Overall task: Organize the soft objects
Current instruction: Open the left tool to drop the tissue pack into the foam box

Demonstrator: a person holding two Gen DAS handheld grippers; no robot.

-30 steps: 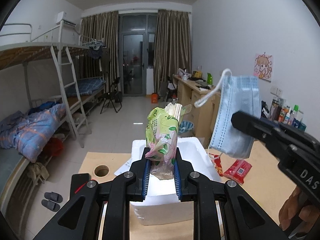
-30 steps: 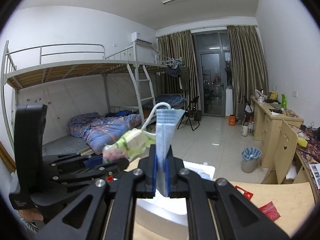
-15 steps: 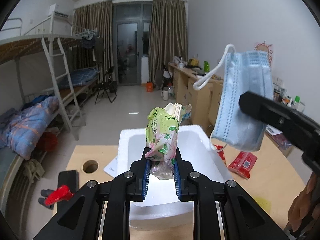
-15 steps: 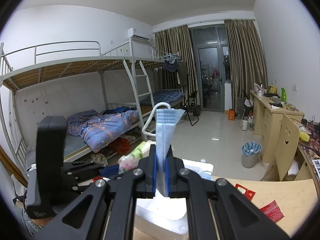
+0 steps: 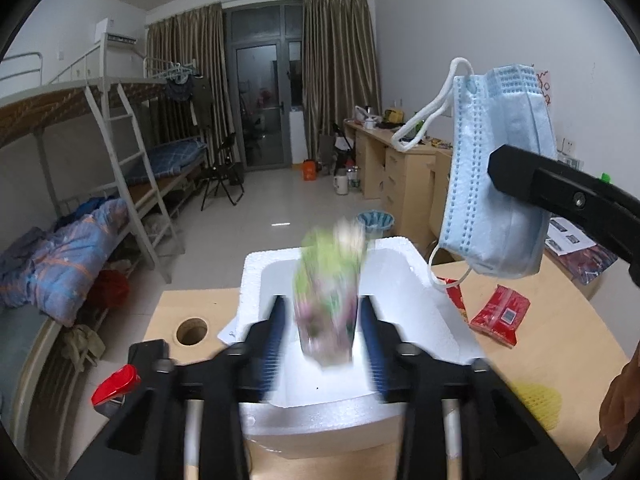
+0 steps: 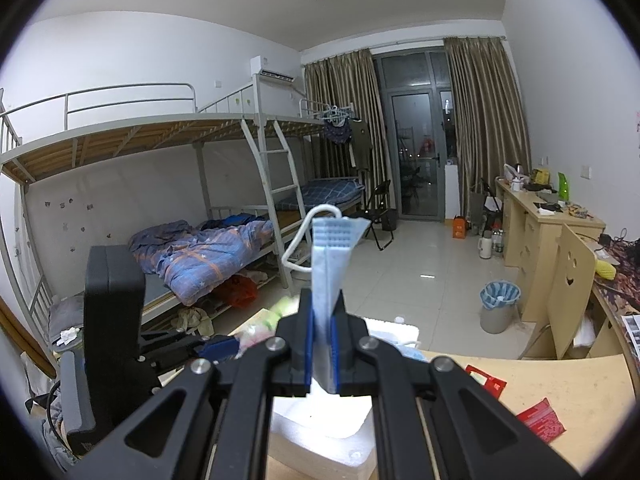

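Dorm room, wooden surface (image 5: 560, 344) with white foam box (image 5: 360, 412) under both hand-held grippers.
Left hand-held gripper (image 5: 323, 344): jaws just opened, apart, blurred green tissue pack (image 5: 328, 296) between them over the box, pads not pressing it. Right hand-held gripper (image 6: 322, 344) clamped on folded blue face mask (image 6: 330, 264), mask upright above its jaws. Red packets (image 5: 500, 314) lie on surface right of box.

a bunk bed (image 6: 168, 140) with a white ladder (image 5: 128, 168) lines the wall, blue quilt (image 6: 204, 252) rumpled on the lower bunk; brown curtains (image 5: 336, 72) frame the glass door (image 6: 414, 152); a blue-lined bin (image 6: 498, 306) stands by the wooden desks (image 6: 548, 232)
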